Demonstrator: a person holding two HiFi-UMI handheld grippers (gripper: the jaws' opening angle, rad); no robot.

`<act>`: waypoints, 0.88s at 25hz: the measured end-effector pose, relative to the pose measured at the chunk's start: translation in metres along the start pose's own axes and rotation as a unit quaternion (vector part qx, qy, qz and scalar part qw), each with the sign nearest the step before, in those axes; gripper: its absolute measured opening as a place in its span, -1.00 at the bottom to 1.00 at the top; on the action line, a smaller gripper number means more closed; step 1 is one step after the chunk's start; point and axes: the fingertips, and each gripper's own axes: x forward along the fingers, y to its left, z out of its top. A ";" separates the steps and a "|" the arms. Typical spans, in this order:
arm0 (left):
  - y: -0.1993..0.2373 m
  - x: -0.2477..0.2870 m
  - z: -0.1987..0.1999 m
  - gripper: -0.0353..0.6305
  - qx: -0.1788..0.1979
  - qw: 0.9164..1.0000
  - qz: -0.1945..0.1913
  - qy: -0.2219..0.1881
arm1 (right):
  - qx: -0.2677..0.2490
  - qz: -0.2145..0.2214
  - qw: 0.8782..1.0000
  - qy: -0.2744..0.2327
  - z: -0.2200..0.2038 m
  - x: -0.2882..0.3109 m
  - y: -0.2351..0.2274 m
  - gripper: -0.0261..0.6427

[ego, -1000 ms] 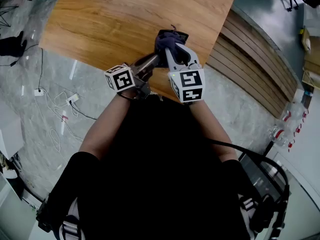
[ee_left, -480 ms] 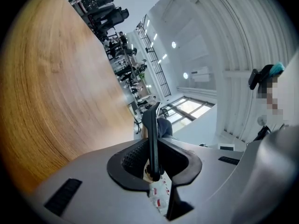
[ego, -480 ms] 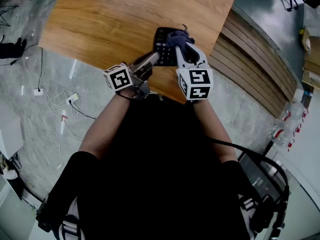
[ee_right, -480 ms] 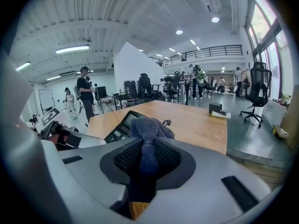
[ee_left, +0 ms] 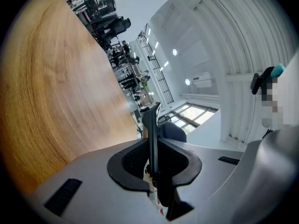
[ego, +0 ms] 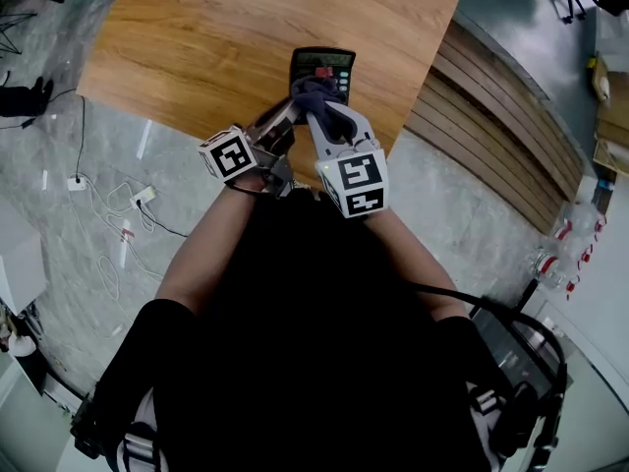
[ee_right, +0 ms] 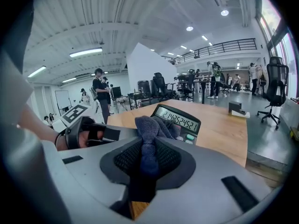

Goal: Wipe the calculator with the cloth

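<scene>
The wooden table (ego: 197, 47) filled the top of the head view. Left gripper (ego: 288, 106) reached in level, jaws clamped on the near left edge of the calculator (ego: 329, 64), which ran edge-on between the pads in its own view (ee_left: 152, 125). Right gripper (ego: 320, 106) angled down, jaws pinched on the bunched blue cloth (ee_right: 152, 125). The calculator lay by the table's near edge, the cloth (ego: 316, 90) pressed on its keypad below the lit display. Wiping looked mid-stroke; display and far end seemed still to do, and how clean it was couldn't be told
</scene>
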 end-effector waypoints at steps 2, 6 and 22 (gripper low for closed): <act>0.003 -0.002 0.008 -0.69 -0.005 1.000 0.002 -0.014 | -0.002 0.012 1.000 -0.002 0.000 0.001 0.008 -0.70; 0.006 -0.003 0.021 -0.68 -0.003 0.999 0.006 -0.033 | -0.005 0.035 0.999 0.004 -0.007 0.000 0.023 -0.70; -0.005 0.002 0.017 -0.68 -0.002 1.000 -0.013 -0.022 | 0.030 -0.029 0.999 0.004 -0.021 -0.012 -0.027 -0.70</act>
